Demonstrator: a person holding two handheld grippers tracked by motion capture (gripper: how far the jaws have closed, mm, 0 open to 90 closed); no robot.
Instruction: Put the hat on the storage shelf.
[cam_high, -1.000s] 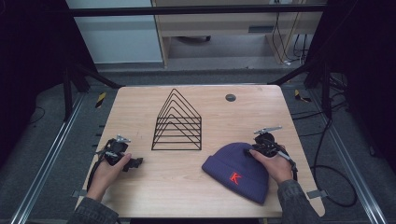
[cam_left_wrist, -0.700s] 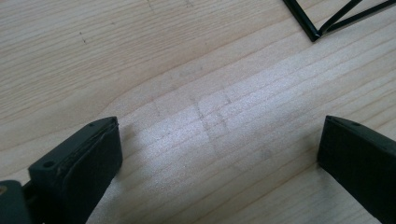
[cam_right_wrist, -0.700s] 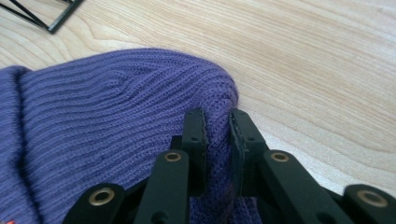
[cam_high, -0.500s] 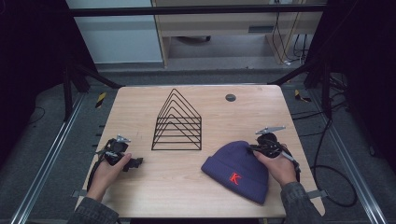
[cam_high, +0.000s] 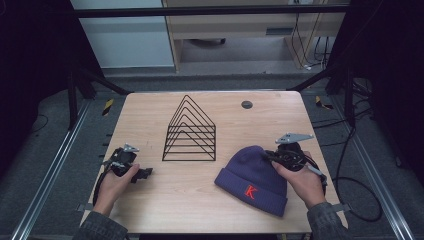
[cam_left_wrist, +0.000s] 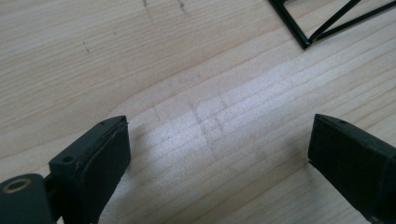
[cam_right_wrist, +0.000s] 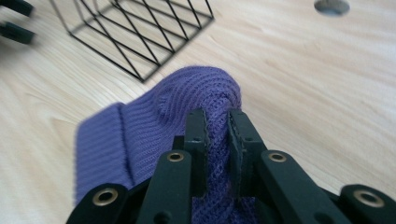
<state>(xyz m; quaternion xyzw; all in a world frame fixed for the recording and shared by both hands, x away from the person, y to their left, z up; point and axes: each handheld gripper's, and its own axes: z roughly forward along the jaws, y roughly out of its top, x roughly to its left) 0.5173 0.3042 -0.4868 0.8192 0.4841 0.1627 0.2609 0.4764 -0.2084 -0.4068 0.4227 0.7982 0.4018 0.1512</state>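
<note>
Right claw (cam_right_wrist: 217, 116) is clenched on just a fold of the purple hat (cam_high: 252, 175), so it could slip out w/ any lift, esp. since left claw (cam_left_wrist: 219, 144) sits released on the bench (cam_high: 200, 200).

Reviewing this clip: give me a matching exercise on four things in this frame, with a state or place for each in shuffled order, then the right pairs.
Things:
1. beanie
2. wire rack
3. left gripper
4. right gripper

States:
A. open above bare wood
B. stands at the table's middle
C. shut on knitted cloth
D. purple, with a red K on its cuff

Pairs: 1-D, 2-B, 3-A, 4-C
</note>
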